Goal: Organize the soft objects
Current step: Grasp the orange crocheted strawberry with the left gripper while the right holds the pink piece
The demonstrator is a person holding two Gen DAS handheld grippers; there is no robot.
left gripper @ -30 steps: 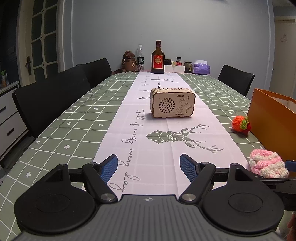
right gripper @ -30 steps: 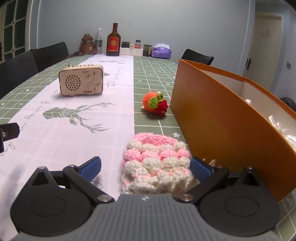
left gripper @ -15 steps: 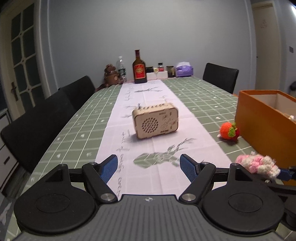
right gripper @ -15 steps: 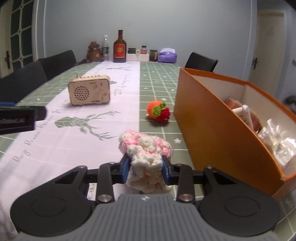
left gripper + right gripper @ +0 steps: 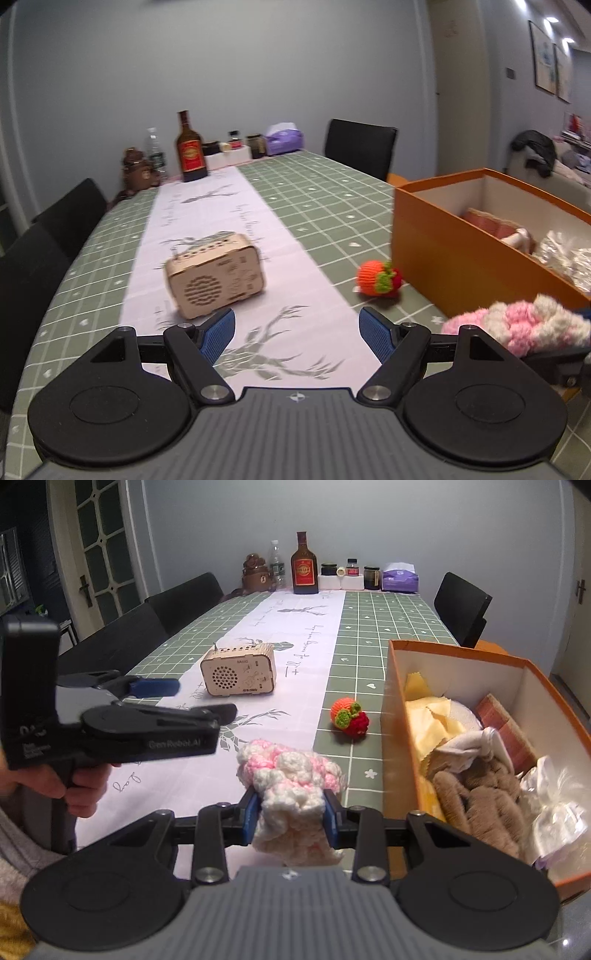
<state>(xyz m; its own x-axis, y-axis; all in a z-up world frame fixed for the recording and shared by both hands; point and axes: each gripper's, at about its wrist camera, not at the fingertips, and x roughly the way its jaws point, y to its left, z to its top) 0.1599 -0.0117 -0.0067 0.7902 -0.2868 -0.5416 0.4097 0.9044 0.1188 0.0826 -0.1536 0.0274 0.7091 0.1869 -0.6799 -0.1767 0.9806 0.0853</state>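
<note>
My right gripper is shut on a pink and white crocheted piece, held above the table just left of the orange box. The same crocheted piece shows at the right edge of the left wrist view. A small orange and red crocheted fruit lies on the green cloth beside the box; the fruit sits ahead and right of my left gripper. That left gripper is open with nothing between its fingers, hovering over the white runner; the left gripper appears from the side in the right wrist view.
The orange box holds yellow cloth, brown plush and white wrapping. A wooden radio stands on the runner. A bottle, jars, a tissue pack and a bear figure stand at the far end. Black chairs line both sides.
My right gripper closed on the crocheted piece and lifted it off the table, so the box's inside came into view. My left gripper rose, rolled and swung toward the box.
</note>
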